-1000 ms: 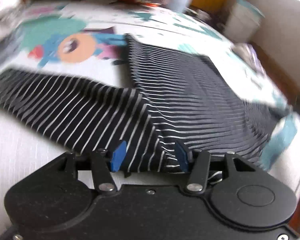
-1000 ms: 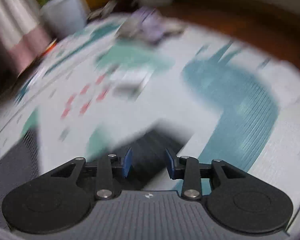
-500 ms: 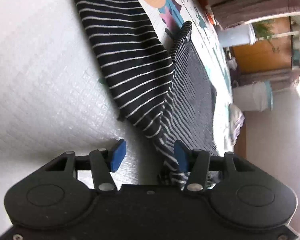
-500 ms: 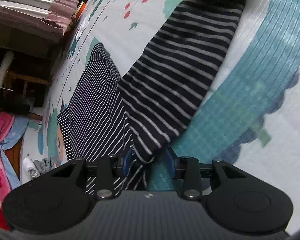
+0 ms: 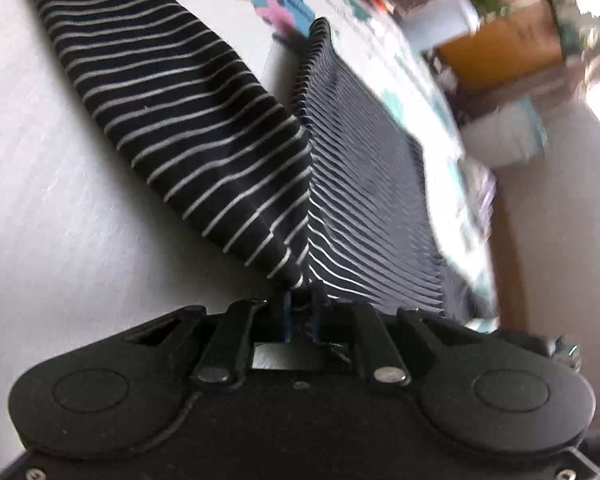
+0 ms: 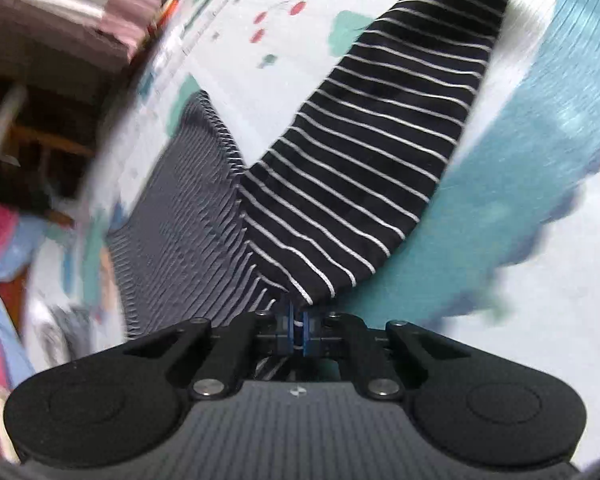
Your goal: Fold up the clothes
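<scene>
Since half a second ago both pairs of jaws have gone from apart to pinched. Left gripper (image 5: 301, 316): jaws closing, fabric between the blue pads. Right gripper (image 6: 296, 330): clamped tight on fabric. One striped shirt (image 5: 228, 136), two sleeves counted, lies flat on one printed play mat (image 6: 540, 128). Room: cluttered, blurred; one white bin (image 5: 504, 136).

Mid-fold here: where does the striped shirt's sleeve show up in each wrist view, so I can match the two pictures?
Left wrist view: the sleeve runs from the upper left down to the left claw, which is closing on the fabric at its base.
Right wrist view: the sleeve runs from the upper right down to the right claw, shut on the fabric.
Shared landmark: the finer-striped shirt body lying beside the sleeve on the printed mat.
</scene>
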The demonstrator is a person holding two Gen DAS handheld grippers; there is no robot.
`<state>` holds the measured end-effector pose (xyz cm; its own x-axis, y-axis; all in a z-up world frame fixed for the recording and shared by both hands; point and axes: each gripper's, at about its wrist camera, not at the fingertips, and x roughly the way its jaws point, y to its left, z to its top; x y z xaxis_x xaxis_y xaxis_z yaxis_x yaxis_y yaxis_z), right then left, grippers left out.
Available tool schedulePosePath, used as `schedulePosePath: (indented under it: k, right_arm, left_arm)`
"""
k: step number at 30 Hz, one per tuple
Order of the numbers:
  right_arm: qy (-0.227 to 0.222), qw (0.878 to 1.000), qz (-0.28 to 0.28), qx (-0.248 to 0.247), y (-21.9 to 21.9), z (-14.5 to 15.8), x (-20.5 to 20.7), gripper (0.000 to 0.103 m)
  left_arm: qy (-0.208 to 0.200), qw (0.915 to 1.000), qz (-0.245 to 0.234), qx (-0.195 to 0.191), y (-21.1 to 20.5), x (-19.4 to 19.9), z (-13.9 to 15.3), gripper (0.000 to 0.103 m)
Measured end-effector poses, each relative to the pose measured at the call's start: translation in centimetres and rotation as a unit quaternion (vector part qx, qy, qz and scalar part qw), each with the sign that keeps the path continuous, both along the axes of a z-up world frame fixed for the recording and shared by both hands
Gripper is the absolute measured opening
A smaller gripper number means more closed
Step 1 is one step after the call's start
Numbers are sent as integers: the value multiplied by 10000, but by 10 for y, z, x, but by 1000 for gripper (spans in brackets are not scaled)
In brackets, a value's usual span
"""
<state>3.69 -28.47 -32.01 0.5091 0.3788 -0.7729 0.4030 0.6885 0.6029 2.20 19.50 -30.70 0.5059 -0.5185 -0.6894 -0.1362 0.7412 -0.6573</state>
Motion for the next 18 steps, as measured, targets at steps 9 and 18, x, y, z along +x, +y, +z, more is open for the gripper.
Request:
schedulePosePath:
  k: [9,18]
  right_arm:
    - [-441,9886,288,-1411,3,40,-3,42]
    - [-1229,9571,1615,-2071,64,58,45,43]
  left_arm:
    - [-196,9957,358,827,29,-17,29,44]
    - [-511,9576,2334,1607,125,55,23,44]
